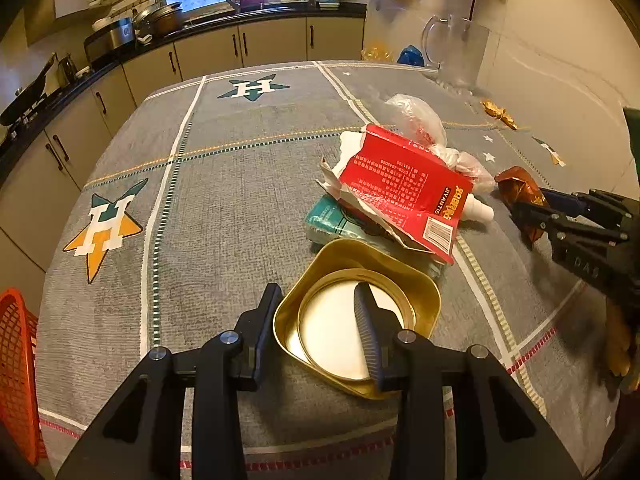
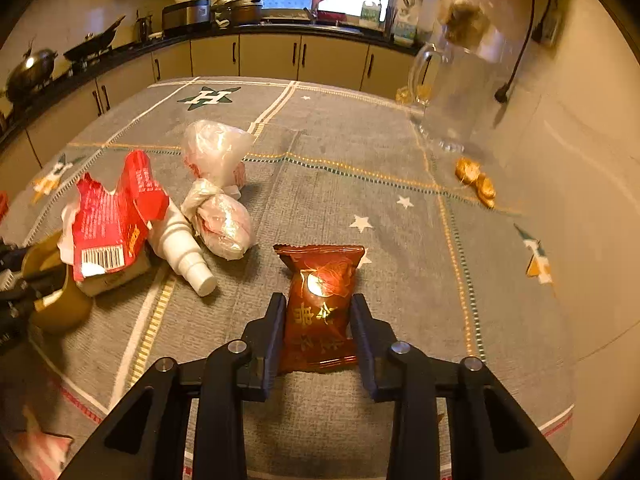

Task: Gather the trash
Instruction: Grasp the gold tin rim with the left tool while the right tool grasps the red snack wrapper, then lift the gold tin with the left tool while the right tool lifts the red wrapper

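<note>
My left gripper [image 1: 320,300] straddles the near wall of a gold tin [image 1: 416,280]: one finger outside, one inside, jaws closed on the wall. My right gripper [image 2: 318,304] has its fingers on both sides of a dark red snack packet [image 2: 324,300], pressed against it. That packet [image 1: 520,192] also shows in the left wrist view. Beside the tin lie a torn red carton [image 1: 400,188], a white plastic bottle [image 2: 184,248], knotted plastic bags [image 2: 220,184] and a teal packet [image 1: 332,220].
The table has a grey cloth [image 1: 224,208]. A clear glass jug [image 1: 456,52] stands at the far right by the wall. Gold wrappers [image 2: 476,182] lie near it. An orange mesh basket [image 1: 16,372] sits at the table's near left edge. Kitchen cabinets run behind.
</note>
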The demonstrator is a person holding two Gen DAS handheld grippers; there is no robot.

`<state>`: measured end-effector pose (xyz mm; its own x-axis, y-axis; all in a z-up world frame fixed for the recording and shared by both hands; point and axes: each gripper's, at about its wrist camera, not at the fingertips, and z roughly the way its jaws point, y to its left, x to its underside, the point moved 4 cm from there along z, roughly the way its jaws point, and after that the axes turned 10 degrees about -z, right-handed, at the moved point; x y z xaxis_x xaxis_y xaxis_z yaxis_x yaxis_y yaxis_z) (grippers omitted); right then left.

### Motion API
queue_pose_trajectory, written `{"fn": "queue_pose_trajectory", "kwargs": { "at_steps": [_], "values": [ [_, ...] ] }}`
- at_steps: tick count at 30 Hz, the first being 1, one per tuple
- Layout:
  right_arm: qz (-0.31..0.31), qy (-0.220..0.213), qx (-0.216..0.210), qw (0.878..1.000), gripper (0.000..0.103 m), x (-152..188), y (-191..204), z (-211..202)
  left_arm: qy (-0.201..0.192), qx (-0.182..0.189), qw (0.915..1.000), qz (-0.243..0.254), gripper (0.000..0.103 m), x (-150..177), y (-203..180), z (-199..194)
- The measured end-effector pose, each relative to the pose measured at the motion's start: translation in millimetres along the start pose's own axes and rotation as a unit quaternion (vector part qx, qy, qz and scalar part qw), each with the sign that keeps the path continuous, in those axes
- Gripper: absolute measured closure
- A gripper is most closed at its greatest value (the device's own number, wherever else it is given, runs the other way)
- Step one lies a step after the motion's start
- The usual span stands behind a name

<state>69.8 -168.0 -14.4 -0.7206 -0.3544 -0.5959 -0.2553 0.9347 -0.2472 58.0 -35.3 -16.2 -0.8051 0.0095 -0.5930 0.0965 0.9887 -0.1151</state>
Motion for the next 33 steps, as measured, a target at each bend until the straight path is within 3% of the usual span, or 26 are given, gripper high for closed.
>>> {"fn": "queue_pose_trajectory", "kwargs": {
  "at_steps": [18, 28, 29, 31, 33],
  "values": [
    [-0.02, -0.028, 0.063, 0.997, 0.071, -1.7, 9.7, -11.3, -0.019, 0.006, 0.9998, 0.001, 0.067, 2.4, -0.8, 1.1],
    [-0.015, -0.041, 0.059, 0.997, 0.071, -2.2, 11.5, -18.0, -0.02, 0.005, 0.9998, 0.001, 0.068, 1.2, -0.2, 2.8],
    [-0.014, -0.043, 0.059, 0.997, 0.071, -1.9, 10.8, -19.0, -0.02, 0.006, 0.9998, 0.002, 0.068, 1.7, -0.5, 2.5],
    [-0.012, -0.045, 0.059, 0.997, 0.071, -1.7, 10.8, -20.8, -0.023, 0.005, 0.9997, 0.003, 0.084, 1.3, -0.4, 2.2],
    [-0.01, -0.048, 0.058, 0.997, 0.071, -2.1, 10.5, -21.8, -0.024, 0.01, 0.9996, 0.006, 0.084, 2.4, -1.2, 1.1]
  ]
}}
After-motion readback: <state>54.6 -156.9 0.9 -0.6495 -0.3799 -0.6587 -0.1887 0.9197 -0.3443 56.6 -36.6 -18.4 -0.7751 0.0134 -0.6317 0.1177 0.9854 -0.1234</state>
